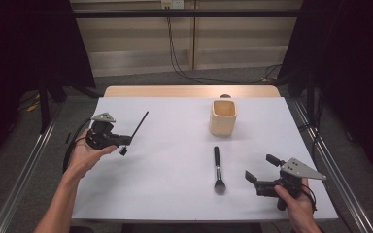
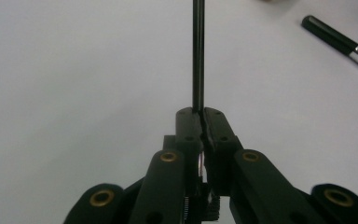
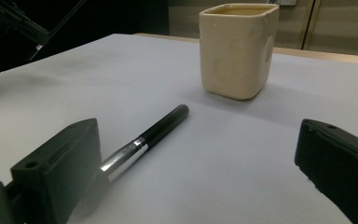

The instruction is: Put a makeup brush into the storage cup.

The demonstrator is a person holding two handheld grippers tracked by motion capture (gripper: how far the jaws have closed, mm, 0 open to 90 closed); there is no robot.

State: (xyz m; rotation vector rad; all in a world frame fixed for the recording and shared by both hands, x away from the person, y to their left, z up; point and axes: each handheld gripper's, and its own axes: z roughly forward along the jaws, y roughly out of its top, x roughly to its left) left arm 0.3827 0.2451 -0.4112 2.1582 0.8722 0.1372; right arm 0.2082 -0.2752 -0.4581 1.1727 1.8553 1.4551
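My left gripper [image 1: 125,141] is held above the table's left side, shut on a thin black stick [image 1: 140,124] that points up and to the right; in the left gripper view the stick [image 2: 198,56] rises straight from between the closed jaws [image 2: 202,116]. A black makeup brush [image 1: 217,167] with a silver ferrule lies flat in the middle, bristles toward me. My right gripper [image 1: 261,168] hovers low at the right, open, jaws wide apart [image 3: 196,177] with the brush [image 3: 154,135] just ahead of its left jaw. A cream square cup [image 1: 223,117] stands upright behind the brush.
The white table surface [image 1: 175,165] has a wooden strip along its far edge [image 1: 189,91]. Metal rails run down both sides on the floor. Cables hang by the back wall. Dark curtains flank the table.
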